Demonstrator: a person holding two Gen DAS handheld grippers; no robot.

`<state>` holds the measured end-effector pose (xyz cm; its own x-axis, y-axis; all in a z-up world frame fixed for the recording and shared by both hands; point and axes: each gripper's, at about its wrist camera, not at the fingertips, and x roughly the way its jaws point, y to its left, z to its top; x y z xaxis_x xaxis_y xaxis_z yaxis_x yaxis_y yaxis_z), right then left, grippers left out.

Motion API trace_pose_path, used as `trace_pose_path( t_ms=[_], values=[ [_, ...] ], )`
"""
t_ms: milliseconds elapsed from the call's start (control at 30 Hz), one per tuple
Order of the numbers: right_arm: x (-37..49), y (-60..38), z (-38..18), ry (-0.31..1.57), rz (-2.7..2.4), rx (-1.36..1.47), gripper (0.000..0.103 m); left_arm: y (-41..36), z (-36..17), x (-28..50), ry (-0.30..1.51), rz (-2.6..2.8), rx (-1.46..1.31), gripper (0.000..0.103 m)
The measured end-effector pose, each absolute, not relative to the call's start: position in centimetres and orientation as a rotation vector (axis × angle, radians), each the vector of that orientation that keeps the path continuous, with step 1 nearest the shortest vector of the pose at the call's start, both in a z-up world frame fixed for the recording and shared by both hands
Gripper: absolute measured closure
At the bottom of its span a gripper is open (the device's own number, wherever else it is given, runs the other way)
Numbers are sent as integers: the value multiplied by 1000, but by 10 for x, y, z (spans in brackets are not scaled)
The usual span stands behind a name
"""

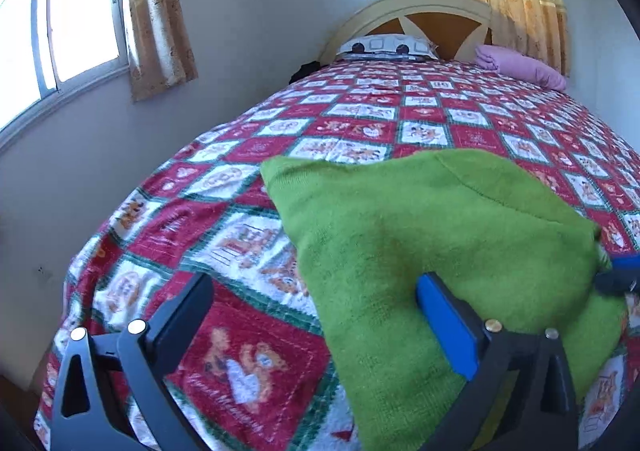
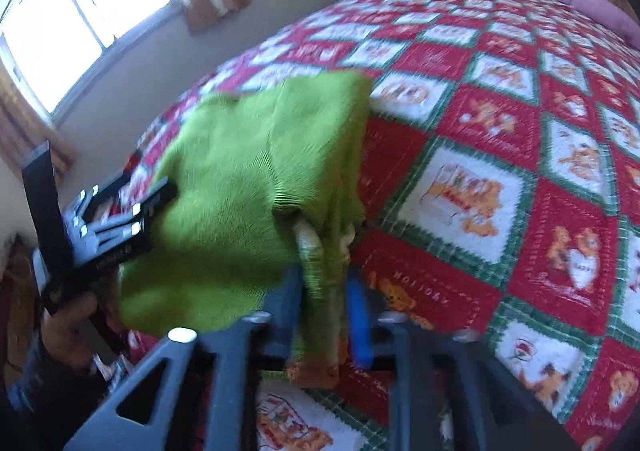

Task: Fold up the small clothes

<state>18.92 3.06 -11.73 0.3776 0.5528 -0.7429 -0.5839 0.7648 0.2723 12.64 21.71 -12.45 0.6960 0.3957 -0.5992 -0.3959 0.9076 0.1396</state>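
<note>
With left gripper [image 1: 314, 283] gaping wide and empty at bottom, right gripper [image 2: 324, 279] narrow around a fold, grip unclear, flatten green knit [image 1: 420, 219] at centre frame on bedspread [image 1: 240, 351] before folding again.

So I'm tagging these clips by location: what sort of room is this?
Most likely a bedroom in a home. A bed with a red patchwork quilt fills the view, with a headboard and pillow at its far end, and a curtained window beside it.
</note>
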Motion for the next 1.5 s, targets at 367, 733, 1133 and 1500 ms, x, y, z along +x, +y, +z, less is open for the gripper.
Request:
trace_pose_path(
  t_ms=[367,733,1133,1500],
  values=[
    [216,88,-127,970,826,-23,63,214,-136,120,668,425,-31,0],
    [210,84,-145,901,819,-14,81,224,-148,120,666,387,-177,0],
    [178,74,-105,840,749,7,53,213,-120,94,680,374,-148,0],
    [123,50,-62,658,674,-36,34,191,-69,63,532,338,-111,0]
  ],
)
